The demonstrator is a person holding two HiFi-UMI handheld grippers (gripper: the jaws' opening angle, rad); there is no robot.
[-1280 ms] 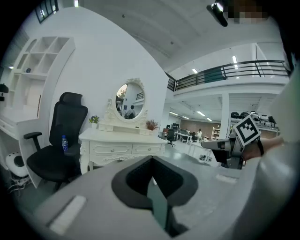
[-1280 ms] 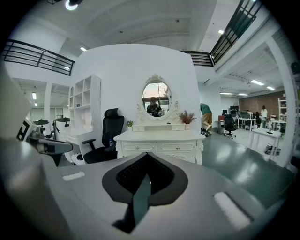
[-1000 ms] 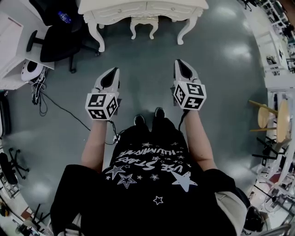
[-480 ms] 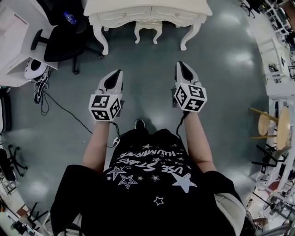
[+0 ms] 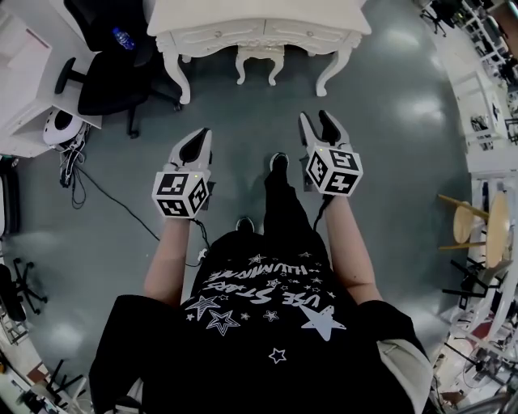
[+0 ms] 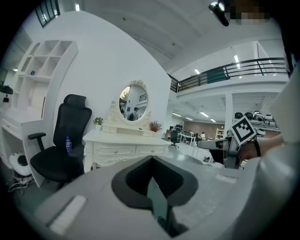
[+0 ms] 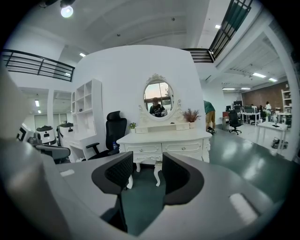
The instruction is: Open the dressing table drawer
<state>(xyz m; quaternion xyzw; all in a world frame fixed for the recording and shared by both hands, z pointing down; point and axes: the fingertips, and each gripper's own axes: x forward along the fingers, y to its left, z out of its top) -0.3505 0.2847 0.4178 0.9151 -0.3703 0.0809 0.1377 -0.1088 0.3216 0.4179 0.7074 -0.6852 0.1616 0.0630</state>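
Head view looks down on a person standing on a grey-green floor (image 5: 388,121), with the white dressing table (image 5: 259,14) at the top edge, well apart from both grippers. It has curly legs, a small white stool (image 5: 259,58) tucked under it and a black chair (image 5: 109,77) to its left. The left gripper (image 5: 197,142) has its jaws pressed together and holds nothing. The right gripper (image 5: 321,125) has its jaws spread wide. A second ago they were together and they have just been opening, with nothing between them. One shoe (image 5: 278,162) is now out in front between the grippers, where before both shoes were side by side near the body, and the table sits a little lower in the picture. Left gripper view shows the jaws meeting in a point, empty, with the table off to the left behind them. Its two drawers (image 6: 115,151) lie side by side, both shut, each with a small knob, under an oval mirror (image 6: 132,102) with a frilly frame. Right gripper view shows two dark pads standing apart with only far floor between them — the table is straight ahead, drawers closed, with little plants (image 7: 191,115) at the ends of its top.
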